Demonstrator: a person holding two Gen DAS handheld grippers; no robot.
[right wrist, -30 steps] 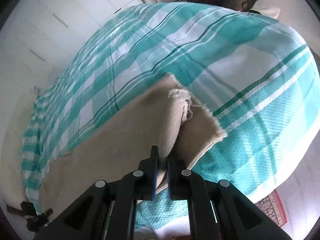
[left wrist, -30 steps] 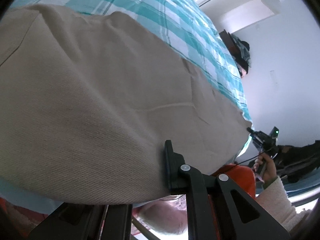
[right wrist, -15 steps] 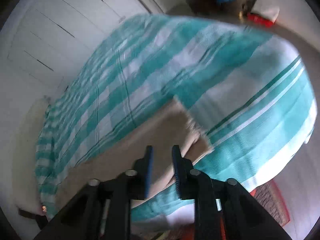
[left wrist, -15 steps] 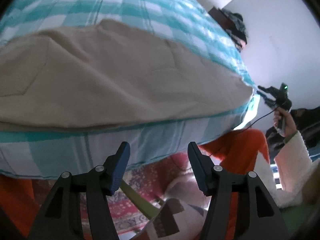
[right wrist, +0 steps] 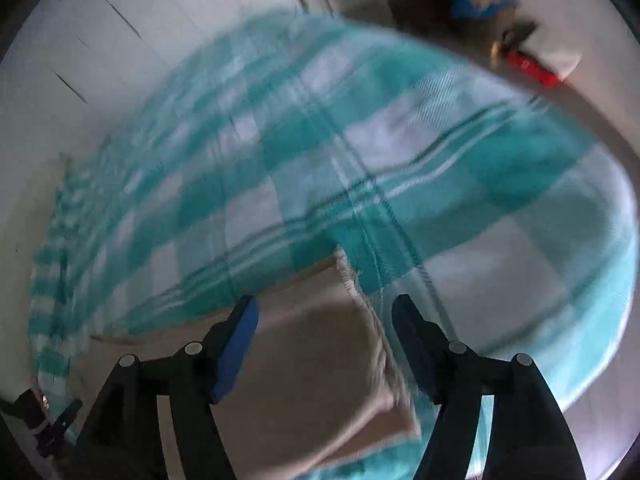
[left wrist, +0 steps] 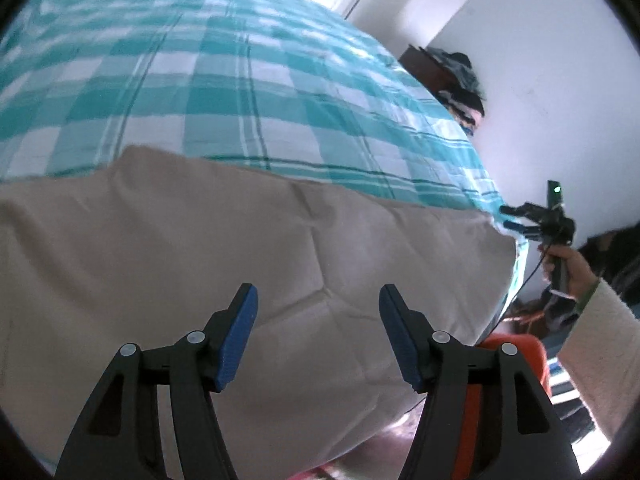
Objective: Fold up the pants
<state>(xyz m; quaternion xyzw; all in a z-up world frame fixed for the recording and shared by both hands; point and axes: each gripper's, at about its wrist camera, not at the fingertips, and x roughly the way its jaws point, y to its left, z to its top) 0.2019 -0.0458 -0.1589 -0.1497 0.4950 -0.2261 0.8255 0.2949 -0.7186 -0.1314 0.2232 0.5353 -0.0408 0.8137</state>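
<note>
Beige pants lie folded lengthwise along the near edge of a bed with a teal and white checked blanket. My left gripper hovers above the cloth. Its jaws are opening, its blue pads stand wide apart, and nothing is pinched between them. In the blurred right wrist view the frayed leg hems end just beyond my right gripper. Its jaws are opening too, over the pants and free of them. The left wrist view also shows the right gripper at the hem end, held by a hand.
A person's hand and white fleece sleeve are at the right. A dark cabinet piled with clothes stands past the bed's far corner. White wardrobe doors run behind the bed. A red object lies on the floor.
Both grippers were shut on the pants a second ago. Both have let go, opened wide and drawn back and up. The pants now rest on the bed.
</note>
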